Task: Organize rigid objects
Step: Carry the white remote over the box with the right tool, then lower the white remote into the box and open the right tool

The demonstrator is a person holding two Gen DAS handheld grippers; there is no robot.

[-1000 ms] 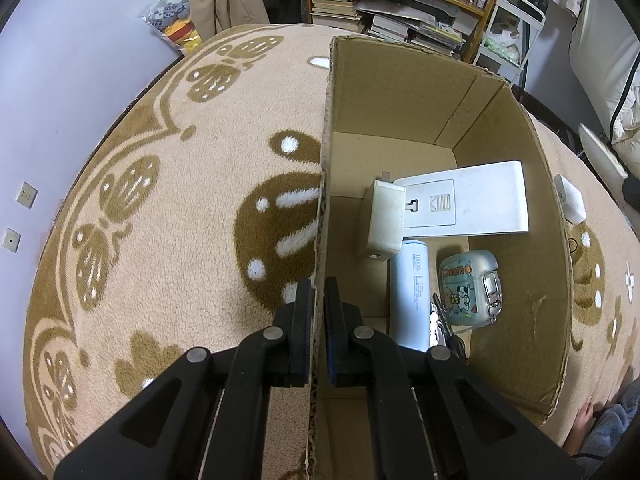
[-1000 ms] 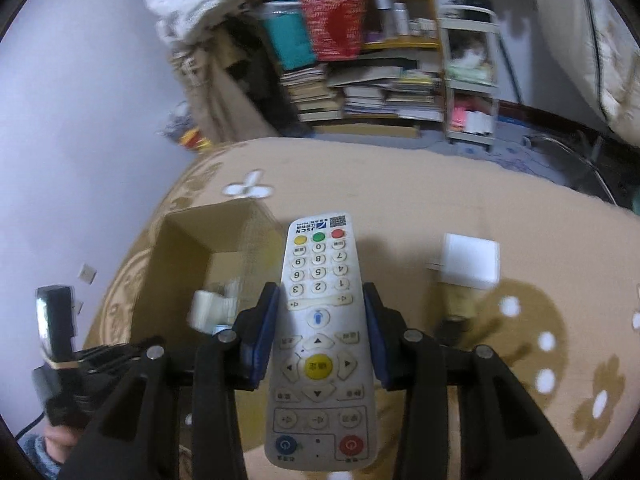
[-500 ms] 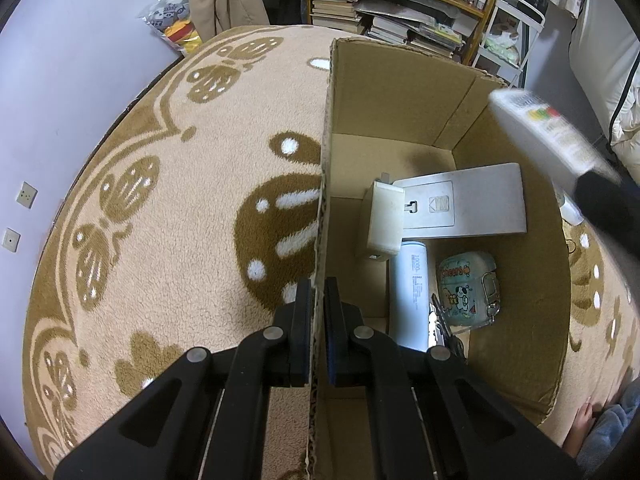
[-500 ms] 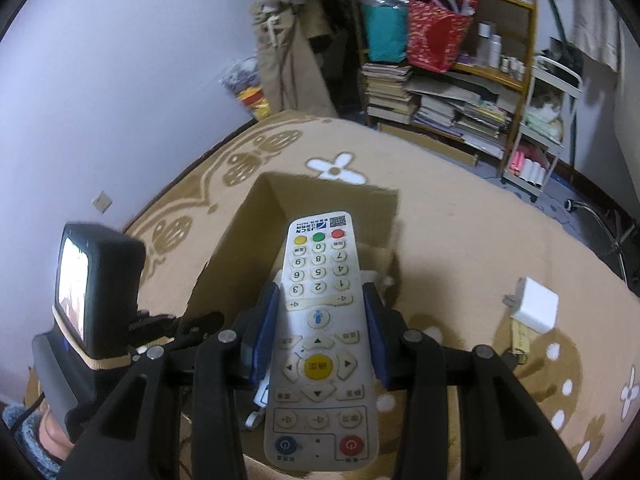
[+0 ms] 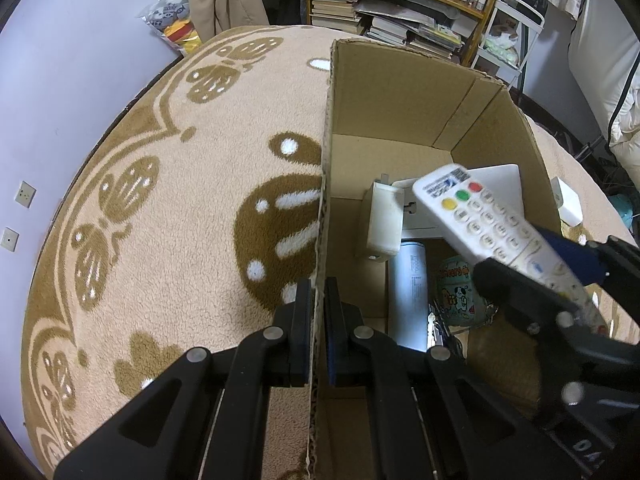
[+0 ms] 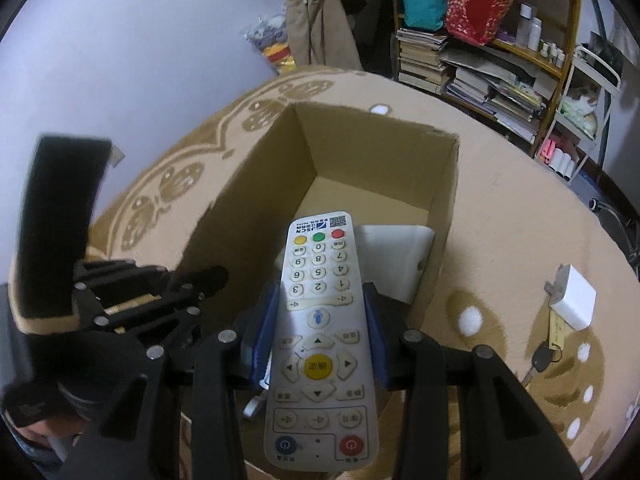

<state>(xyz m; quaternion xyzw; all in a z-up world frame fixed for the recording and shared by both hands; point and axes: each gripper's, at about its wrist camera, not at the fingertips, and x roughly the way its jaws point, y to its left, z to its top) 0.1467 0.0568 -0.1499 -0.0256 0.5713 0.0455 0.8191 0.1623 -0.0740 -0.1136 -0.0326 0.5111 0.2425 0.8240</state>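
Observation:
A white remote control (image 6: 320, 320) is pinched at its sides by my right gripper (image 6: 320, 332), which hangs over the open cardboard box (image 6: 372, 140). From the left wrist view the remote (image 5: 492, 228) slants above the box's contents. My left gripper (image 5: 318, 312) is shut on the box's near wall (image 5: 324, 184), one finger inside and one outside. In the box lie a white charger (image 5: 382, 224), a flat white device (image 5: 500, 180), a white power bank (image 5: 408, 288) and a cartoon-printed case (image 5: 456, 292).
The box stands on a beige patterned rug (image 5: 180, 208). A white adapter (image 6: 574, 300) and a key with a tag (image 6: 544, 356) lie on the rug right of the box. A bookshelf (image 6: 480, 48) and hanging clothes stand behind.
My right gripper has carried the remote leftwards from over the rug to above the box's inside, rolling as it went. The left gripper has kept its hold on the wall.

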